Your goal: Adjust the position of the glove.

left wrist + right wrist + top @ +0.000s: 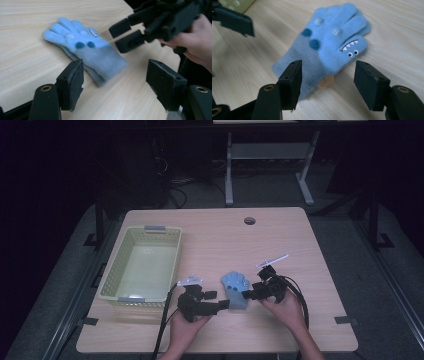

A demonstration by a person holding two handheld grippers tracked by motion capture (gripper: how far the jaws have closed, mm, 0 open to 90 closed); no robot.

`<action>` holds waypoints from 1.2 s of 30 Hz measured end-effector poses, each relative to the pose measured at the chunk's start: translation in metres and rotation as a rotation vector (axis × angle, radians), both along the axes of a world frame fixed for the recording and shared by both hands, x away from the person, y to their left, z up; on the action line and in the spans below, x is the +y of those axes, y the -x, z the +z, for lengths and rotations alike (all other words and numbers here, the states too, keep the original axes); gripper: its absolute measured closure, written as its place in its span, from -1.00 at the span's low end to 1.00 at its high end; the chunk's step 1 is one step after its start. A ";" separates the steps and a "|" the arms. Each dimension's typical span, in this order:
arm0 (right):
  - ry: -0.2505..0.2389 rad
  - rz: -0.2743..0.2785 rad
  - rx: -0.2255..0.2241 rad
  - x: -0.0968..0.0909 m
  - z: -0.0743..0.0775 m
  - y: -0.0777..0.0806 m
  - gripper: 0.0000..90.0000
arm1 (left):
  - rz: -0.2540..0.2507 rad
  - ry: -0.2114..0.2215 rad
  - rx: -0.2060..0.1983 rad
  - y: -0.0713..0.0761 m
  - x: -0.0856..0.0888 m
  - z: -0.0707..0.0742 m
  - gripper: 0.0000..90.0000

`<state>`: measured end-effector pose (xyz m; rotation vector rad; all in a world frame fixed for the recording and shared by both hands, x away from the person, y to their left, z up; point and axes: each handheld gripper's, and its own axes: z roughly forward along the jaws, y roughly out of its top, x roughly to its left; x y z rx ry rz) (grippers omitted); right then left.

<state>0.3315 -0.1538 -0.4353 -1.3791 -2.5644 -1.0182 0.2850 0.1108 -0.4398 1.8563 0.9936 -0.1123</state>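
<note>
high view looks forward and down over the whole table (280, 235); both gripper views sit low and close, facing the same blue glove (85, 47).

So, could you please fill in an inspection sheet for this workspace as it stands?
Surface: light wood table, round hole near the far edge.
Job's things: blue glove with a monster face lying flat near the front edge; what looks like a second glove lies under it.
Clutter: pale yellow-green basket at the left, nothing seen inside.
Grippers: left hand-held gripper open, jaws at the glove's cuff, no contact seen; right hand-held gripper open, beside the glove, not holding it.
Cables: a black cable trails from the left gripper, another cable loops from the right.
Surroundings: dark room, grey desk frame beyond the table.
</note>
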 end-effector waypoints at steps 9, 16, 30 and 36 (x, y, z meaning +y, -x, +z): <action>-0.046 -0.023 -0.007 0.002 -0.002 0.001 -0.13 | 0.053 -0.002 0.127 -0.019 -0.010 -0.015 -0.34; -0.047 -0.073 0.011 0.000 -0.012 0.006 -0.13 | 0.068 0.032 0.218 -0.027 -0.016 -0.027 -0.24; -0.101 -0.114 0.046 -0.002 -0.021 0.006 -0.01 | 0.069 0.029 0.252 -0.032 -0.022 -0.034 0.04; -0.116 -0.122 0.056 0.000 -0.024 0.007 0.03 | 0.069 0.027 0.271 -0.033 -0.022 -0.036 0.09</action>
